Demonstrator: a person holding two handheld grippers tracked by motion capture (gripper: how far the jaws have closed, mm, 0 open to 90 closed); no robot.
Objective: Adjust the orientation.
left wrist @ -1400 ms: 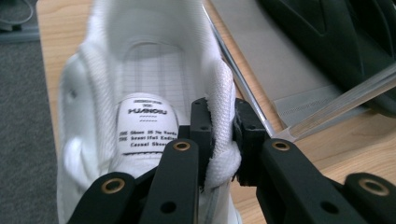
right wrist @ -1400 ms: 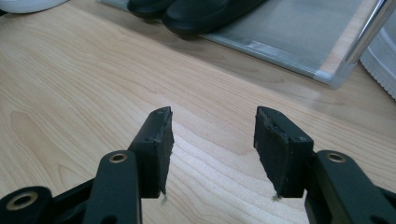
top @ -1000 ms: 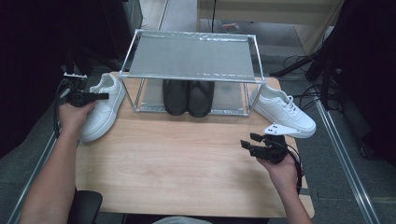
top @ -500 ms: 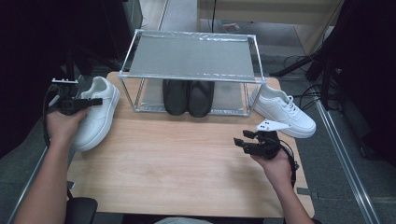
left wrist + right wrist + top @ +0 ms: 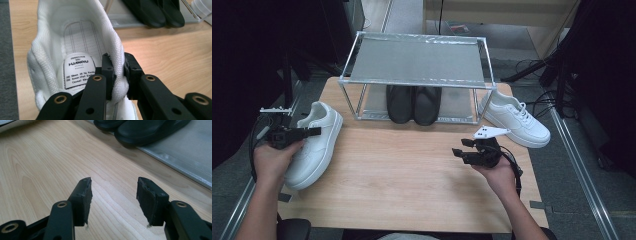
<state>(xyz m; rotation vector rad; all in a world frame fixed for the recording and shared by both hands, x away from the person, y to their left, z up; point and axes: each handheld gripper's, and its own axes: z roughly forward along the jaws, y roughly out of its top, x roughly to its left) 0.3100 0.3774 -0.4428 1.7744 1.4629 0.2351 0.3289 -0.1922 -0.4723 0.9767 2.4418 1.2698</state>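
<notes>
White sneaker (image 5: 314, 145) lies at the left edge of the wooden table (image 5: 402, 185), toe pointing toward the person and heel toward the far side, just left of the metal rack (image 5: 417, 65). Its upper is plain white with a thick white sole; the opening shows a padded mesh collar and a white insole with faint grid lines. In the left gripper view a sewn label with black lettering (image 5: 78, 71) sits on the insole near the heel. The rolled collar rim is thick and soft and bulges slightly where it is pinched.

Left gripper (image 5: 287, 134) is clamped on the sneaker's collar: one jaw sits inside the opening, the other outside, and both pads press on the padded rim (image 5: 117, 75). The person's left hand (image 5: 274, 160) holds the gripper body at the table's left edge.

Right gripper (image 5: 474, 152) hovers over bare table at the right, jaws spread wide with nothing between them; the right gripper view shows only wood grain between the two pads (image 5: 83, 195).

A second white sneaker (image 5: 514, 120) of matching look rests on the table's right side, beside the rack. A pair of black shoes (image 5: 414, 102) stands side by side on the rack's lower shelf; the upper mesh shelf carries nothing
</notes>
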